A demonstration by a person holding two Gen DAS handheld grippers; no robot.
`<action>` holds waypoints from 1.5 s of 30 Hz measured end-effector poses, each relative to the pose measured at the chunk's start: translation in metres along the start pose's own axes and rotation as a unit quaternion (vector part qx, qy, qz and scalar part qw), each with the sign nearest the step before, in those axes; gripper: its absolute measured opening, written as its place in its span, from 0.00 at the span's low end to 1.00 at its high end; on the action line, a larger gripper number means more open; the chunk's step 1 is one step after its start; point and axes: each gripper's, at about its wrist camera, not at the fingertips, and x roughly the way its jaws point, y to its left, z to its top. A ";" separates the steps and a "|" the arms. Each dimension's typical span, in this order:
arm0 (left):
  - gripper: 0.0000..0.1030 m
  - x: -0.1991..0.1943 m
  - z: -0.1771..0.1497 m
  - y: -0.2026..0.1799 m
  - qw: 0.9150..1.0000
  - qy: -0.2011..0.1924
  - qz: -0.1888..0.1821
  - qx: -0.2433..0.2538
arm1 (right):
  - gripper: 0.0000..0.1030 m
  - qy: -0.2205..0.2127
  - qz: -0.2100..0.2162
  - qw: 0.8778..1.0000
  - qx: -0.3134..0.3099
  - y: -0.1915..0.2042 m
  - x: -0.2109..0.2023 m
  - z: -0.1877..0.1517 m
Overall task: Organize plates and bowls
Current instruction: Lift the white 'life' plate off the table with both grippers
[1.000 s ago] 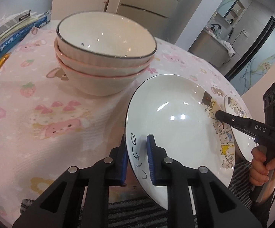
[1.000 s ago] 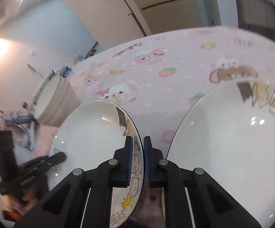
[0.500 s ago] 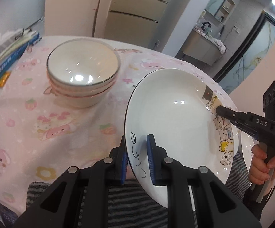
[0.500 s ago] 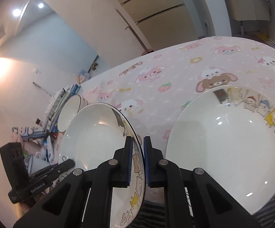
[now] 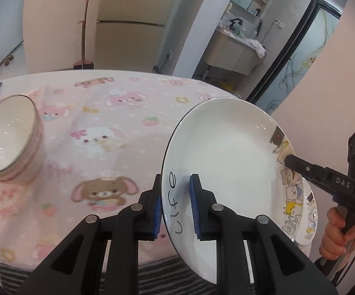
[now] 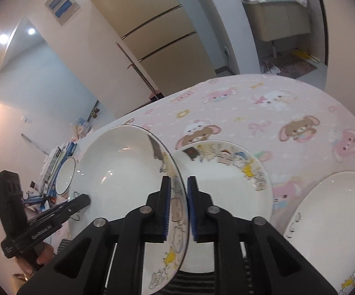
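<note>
— White glazed porcelain is gripped from both sides: why is the held plate (image 5: 229, 172) carried that way?

— Its rim is pinched by the left tongs (image 5: 176, 204) at the edge marked with handwriting, and by the right tongs (image 6: 176, 209) at the opposite edge, over the cartoon print. Both pairs are closed down to the thickness of the rim. A two-point hold is judged to keep a wide, slippery dish from swinging while it is raised and tilted above the counter (image 5: 118, 113).

— Where is it meant to be set?

— Just beyond the right tongs a second plate (image 6: 226, 196) with the same cartoon border lies flat on the counter; stacking onto it is the likely aim, though that is only inferred.

— How many pieces can be counted?

— Three plates: the one held, the one ahead of the right tongs, and a third plate (image 6: 332, 221) further to their right. Bowls (image 5: 7, 135) are stacked well off to the left of the left tongs; at least two rims are suggested, but the exact number cannot be told through the blur.
</note>
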 end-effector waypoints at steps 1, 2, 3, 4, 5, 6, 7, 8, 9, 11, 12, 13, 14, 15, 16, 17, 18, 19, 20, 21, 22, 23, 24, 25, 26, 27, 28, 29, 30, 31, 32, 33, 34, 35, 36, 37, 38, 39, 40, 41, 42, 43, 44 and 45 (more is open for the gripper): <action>0.18 0.006 -0.002 -0.005 1.000 0.001 0.006 -0.005 | 0.17 0.004 0.010 1.000 0.011 -0.011 0.001 -0.001; 0.18 0.011 -0.007 -0.011 1.000 -0.002 0.012 0.002 | 0.17 0.004 0.010 1.000 0.017 -0.020 0.003 -0.003; 0.19 0.015 -0.010 -0.018 1.000 -0.005 0.018 0.013 | 0.17 0.003 0.002 1.000 0.020 -0.025 0.004 -0.005; 0.19 0.022 -0.013 -0.023 1.000 -0.002 0.023 0.020 | 0.17 0.002 -0.008 1.000 0.022 -0.032 0.007 -0.009; 0.19 0.028 -0.015 -0.025 1.000 0.004 0.022 0.020 | 0.17 0.003 -0.014 1.000 0.026 -0.036 0.009 -0.011; 0.19 0.032 -0.016 -0.025 1.000 0.010 0.020 0.019 | 0.17 0.002 -0.017 0.999 0.032 -0.041 0.012 -0.013; 0.19 0.037 -0.017 -0.026 1.000 0.014 0.018 0.020 | 0.17 0.000 -0.018 0.999 0.037 -0.045 0.014 -0.013; 0.20 0.042 -0.017 -0.027 0.999 0.018 0.018 0.021 | 0.17 -0.002 -0.020 0.999 0.036 -0.047 0.015 -0.014; 0.21 0.048 -0.016 -0.029 0.999 0.024 0.021 0.023 | 0.17 -0.006 -0.025 0.999 0.032 -0.048 0.014 -0.014; 0.22 0.056 -0.011 -0.036 0.999 0.027 0.026 0.027 | 0.17 -0.021 -0.050 0.998 0.019 -0.048 0.013 -0.014; 0.22 0.059 -0.009 -0.042 0.999 0.025 0.033 0.036 | 0.17 -0.026 -0.064 0.998 0.015 -0.047 0.013 -0.014; 0.22 0.060 -0.007 -0.047 0.998 0.019 0.040 0.046 | 0.17 -0.029 -0.075 0.997 0.015 -0.050 0.014 -0.014; 0.22 0.061 -0.006 -0.052 0.997 0.012 0.047 0.056 | 0.17 -0.029 -0.081 0.996 0.016 -0.052 0.016 -0.014; 0.22 0.062 -0.006 -0.054 0.997 0.009 0.050 0.060 | 0.17 -0.029 -0.083 0.996 0.016 -0.055 0.018 -0.014; 0.22 0.064 -0.005 -0.055 0.997 0.005 0.051 0.064 | 0.17 -0.028 -0.083 0.996 0.017 -0.058 0.019 -0.014; 0.22 0.067 -0.005 -0.055 0.996 0.003 0.052 0.067 | 0.17 -0.028 -0.083 0.996 0.018 -0.060 0.021 -0.015; 0.22 0.070 -0.006 -0.053 0.997 0.003 0.051 0.066 | 0.17 -0.026 -0.084 0.996 0.017 -0.062 0.024 -0.017; 0.22 0.073 -0.007 -0.051 0.997 0.004 0.050 0.063 | 0.17 -0.026 -0.087 0.996 0.016 -0.062 0.026 -0.018; 0.22 0.073 -0.008 -0.050 0.997 -0.001 0.051 0.065 | 0.17 -0.027 -0.094 0.995 0.011 -0.061 0.029 -0.021; 0.23 0.073 -0.008 -0.051 0.995 -0.006 0.061 0.076 | 0.17 -0.025 -0.100 0.995 0.005 -0.059 0.032 -0.022; 0.23 0.073 -0.008 -0.051 0.995 -0.009 0.067 0.080 | 0.17 -0.020 -0.107 0.994 -0.004 -0.056 0.036 -0.024; 0.23 0.073 -0.009 -0.050 0.994 -0.012 0.071 0.082 | 0.17 -0.017 -0.111 0.994 -0.010 -0.054 0.039 -0.025; 0.22 0.072 -0.009 -0.049 0.994 -0.016 0.073 0.084 | 0.17 -0.014 -0.114 0.993 -0.015 -0.051 0.042 -0.027; 0.23 0.072 -0.009 -0.048 0.993 -0.019 0.076 0.087 | 0.17 -0.012 -0.116 0.993 -0.020 -0.049 0.044 -0.028; 0.23 0.073 -0.009 -0.046 0.993 -0.022 0.077 0.091 | 0.17 -0.010 -0.119 0.992 -0.024 -0.048 0.046 -0.029; 0.22 0.074 -0.010 -0.045 0.992 -0.025 0.077 0.095 | 0.17 -0.007 -0.123 0.992 -0.028 -0.046 0.049 -0.030; 0.22 0.075 -0.011 -0.044 0.992 -0.026 0.079 0.098 | 0.17 -0.004 -0.125 0.992 -0.030 -0.045 0.050 -0.031; 0.22 0.074 -0.012 -0.044 0.991 -0.031 0.079 0.103 | 0.17 -0.003 -0.127 0.991 -0.030 -0.045 0.051 -0.031; 0.22 0.075 -0.013 -0.046 0.991 -0.032 0.081 0.106 | 0.17 -0.006 -0.130 0.991 -0.031 -0.045 0.050 -0.031; 0.22 0.076 -0.013 -0.047 0.990 -0.032 0.081 0.107 | 0.17 -0.008 -0.133 0.991 -0.030 -0.045 0.049 -0.031; 0.22 0.078 -0.014 -0.048 0.990 -0.030 0.079 0.109 | 0.17 -0.011 -0.138 0.990 -0.030 -0.045 0.049 -0.031; 0.24 0.081 -0.015 -0.049 0.990 -0.028 0.078 0.111 | 0.17 -0.015 -0.143 0.989 -0.030 -0.045 0.047 -0.031; 0.25 0.083 -0.016 -0.051 0.990 -0.031 0.080 0.116 | 0.17 -0.022 -0.144 0.989 -0.031 -0.045 0.045 -0.031; 0.26 0.083 -0.017 -0.053 0.989 -0.032 0.081 0.119 | 0.17 -0.025 -0.144 0.989 -0.032 -0.045 0.043 -0.030; 0.28 0.083 -0.017 -0.053 0.990 -0.031 0.078 0.117 | 0.17 -0.027 -0.143 0.989 -0.030 -0.046 0.042 -0.030; 0.32 0.083 -0.016 -0.052 0.991 -0.026 0.068 0.113 | 0.17 -0.029 -0.141 0.989 -0.028 -0.046 0.041 -0.029; 0.35 0.084 -0.016 -0.052 0.992 -0.023 0.060 0.112 | 0.17 -0.030 -0.141 0.989 -0.029 -0.046 0.041 -0.030; 0.38 0.083 -0.018 -0.053 0.991 -0.024 0.058 0.115 | 0.17 -0.030 -0.141 0.989 -0.032 -0.046 0.041 -0.030; 0.42 0.083 -0.019 -0.056 0.990 -0.026 0.063 0.124 | 0.17 -0.028 -0.141 0.989 -0.035 -0.046 0.042 -0.030; 0.46 0.083 -0.021 -0.059 0.989 -0.028 0.068 0.132 | 0.17 -0.026 -0.139 0.989 -0.035 -0.047 0.042 -0.030; 0.51 0.083 -0.022 -0.062 0.987 -0.029 0.072 0.140 | 0.17 -0.024 -0.137 0.990 -0.036 -0.047 0.043 -0.031; 0.55 0.084 -0.023 -0.065 0.986 -0.029 0.075 0.145 | 0.17 -0.021 -0.133 0.990 -0.038 -0.048 0.044 -0.031; 0.57 0.084 -0.023 -0.065 0.986 -0.029 0.077 0.145 | 0.17 -0.018 -0.129 0.991 -0.038 -0.049 0.045 -0.031; 0.62 0.084 -0.022 -0.065 0.986 -0.029 0.075 0.143 | 0.17 -0.018 -0.126 0.991 -0.038 -0.050 0.045 -0.031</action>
